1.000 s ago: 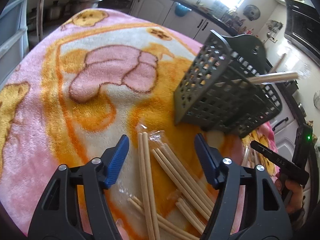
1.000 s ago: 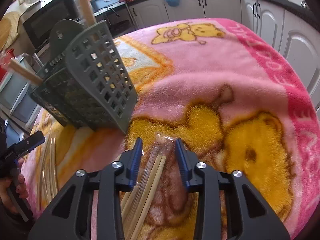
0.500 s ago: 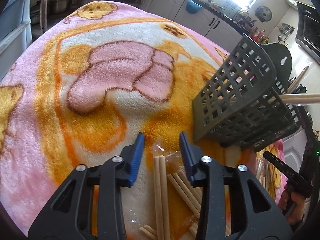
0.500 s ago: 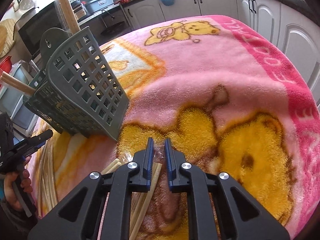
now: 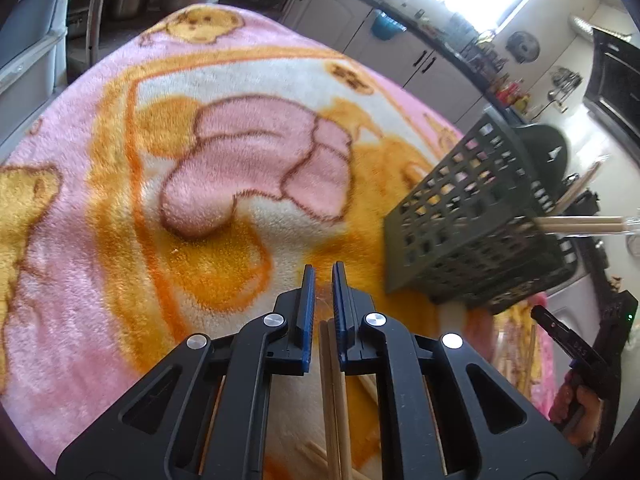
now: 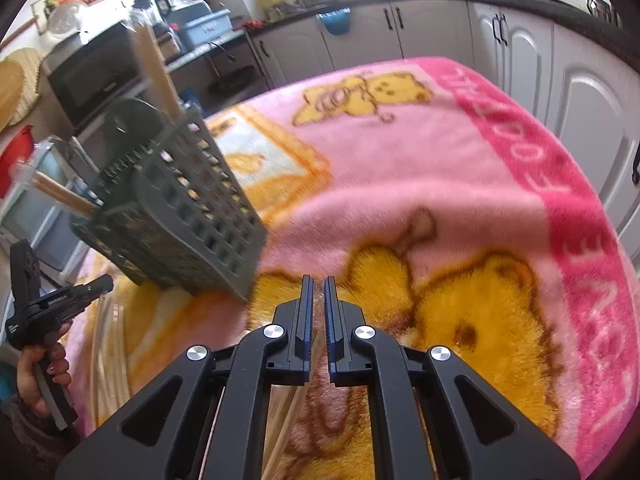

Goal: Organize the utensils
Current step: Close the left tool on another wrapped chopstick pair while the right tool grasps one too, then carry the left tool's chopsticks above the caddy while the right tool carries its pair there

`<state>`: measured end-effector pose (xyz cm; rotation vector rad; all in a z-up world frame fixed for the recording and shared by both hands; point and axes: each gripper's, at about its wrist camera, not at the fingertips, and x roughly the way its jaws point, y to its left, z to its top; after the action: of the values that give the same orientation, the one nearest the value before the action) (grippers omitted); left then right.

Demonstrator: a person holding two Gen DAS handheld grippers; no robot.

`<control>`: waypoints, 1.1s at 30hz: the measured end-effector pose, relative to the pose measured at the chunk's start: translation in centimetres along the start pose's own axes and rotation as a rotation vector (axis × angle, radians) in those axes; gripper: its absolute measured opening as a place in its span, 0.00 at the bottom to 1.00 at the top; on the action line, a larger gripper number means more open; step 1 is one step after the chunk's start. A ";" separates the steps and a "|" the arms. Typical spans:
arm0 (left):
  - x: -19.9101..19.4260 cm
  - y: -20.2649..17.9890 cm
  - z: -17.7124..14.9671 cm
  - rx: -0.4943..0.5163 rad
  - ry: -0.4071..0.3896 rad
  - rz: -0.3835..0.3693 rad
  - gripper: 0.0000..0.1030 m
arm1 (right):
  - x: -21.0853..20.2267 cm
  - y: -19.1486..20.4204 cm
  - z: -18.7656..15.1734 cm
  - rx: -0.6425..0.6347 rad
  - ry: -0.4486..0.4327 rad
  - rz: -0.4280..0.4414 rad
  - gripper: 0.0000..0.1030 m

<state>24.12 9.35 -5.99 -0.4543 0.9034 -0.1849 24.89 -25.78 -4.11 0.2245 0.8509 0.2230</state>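
Note:
My left gripper [image 5: 323, 280] is shut on a wrapped pair of wooden chopsticks [image 5: 334, 392] that runs back between its blue pads. My right gripper [image 6: 316, 292] is shut on another wrapped pair of chopsticks [image 6: 294, 408]. A dark grey perforated utensil basket [image 5: 472, 236] stands on the blanket to the right of my left gripper and holds chopsticks [image 5: 580, 223] that stick out of its top. The basket also shows in the right wrist view [image 6: 180, 216], up and left of my right gripper. More loose chopsticks [image 6: 106, 360] lie on the blanket at the left.
A pink and orange bear-print blanket [image 5: 160, 184] covers the table. Kitchen cabinets [image 6: 520, 48] and a counter run behind it. A microwave [image 6: 96, 72] stands beyond the basket. The other hand-held gripper shows at the left edge of the right wrist view [image 6: 44, 312].
Both grippers have closed from open onto a wrapped pair of chopsticks each. Both views have shifted slightly, with the basket now further from each gripper.

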 end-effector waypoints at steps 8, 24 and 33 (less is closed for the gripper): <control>-5.2 -2.8 0.5 0.067 -0.108 -0.068 0.05 | -4.6 2.7 0.9 -0.061 -0.106 0.080 0.05; -13.7 -9.9 0.9 0.213 -0.299 -0.218 0.04 | -12.6 9.4 1.4 -0.245 -0.283 0.191 0.05; -15.9 -12.8 1.6 0.257 -0.348 -0.286 0.04 | -15.3 10.6 2.5 -0.277 -0.386 0.227 0.05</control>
<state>16.10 3.82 12.02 -0.3598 0.4626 -0.4630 15.93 -20.25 11.48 0.0983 0.4036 0.4889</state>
